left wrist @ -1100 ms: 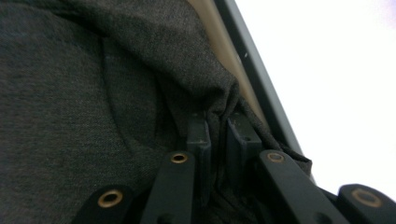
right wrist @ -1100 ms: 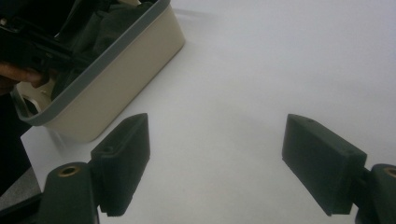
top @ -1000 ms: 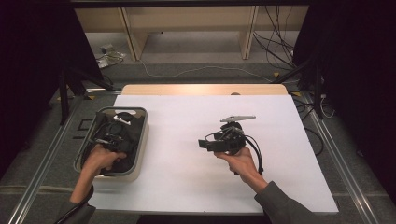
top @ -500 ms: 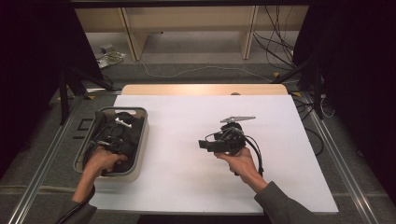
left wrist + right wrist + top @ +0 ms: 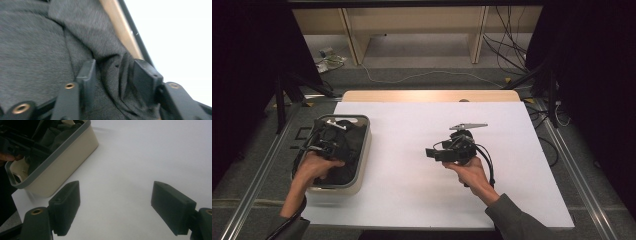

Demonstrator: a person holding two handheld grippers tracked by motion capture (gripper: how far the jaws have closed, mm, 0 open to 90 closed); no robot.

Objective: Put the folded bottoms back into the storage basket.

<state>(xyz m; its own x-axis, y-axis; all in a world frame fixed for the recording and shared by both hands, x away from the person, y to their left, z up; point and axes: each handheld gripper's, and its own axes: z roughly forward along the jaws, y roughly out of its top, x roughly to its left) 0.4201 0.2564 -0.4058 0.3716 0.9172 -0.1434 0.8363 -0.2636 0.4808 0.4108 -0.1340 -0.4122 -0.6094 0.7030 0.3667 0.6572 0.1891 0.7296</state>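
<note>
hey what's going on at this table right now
A person works at a white table with a gripper in each hand. The left gripper is down in a beige bin at the table's left, over dark grey cloth. Its jaws have just been opening, with a fold of the cloth between them. The right gripper hovers open and empty above the bare tabletop, pointing towards the bin.
</note>
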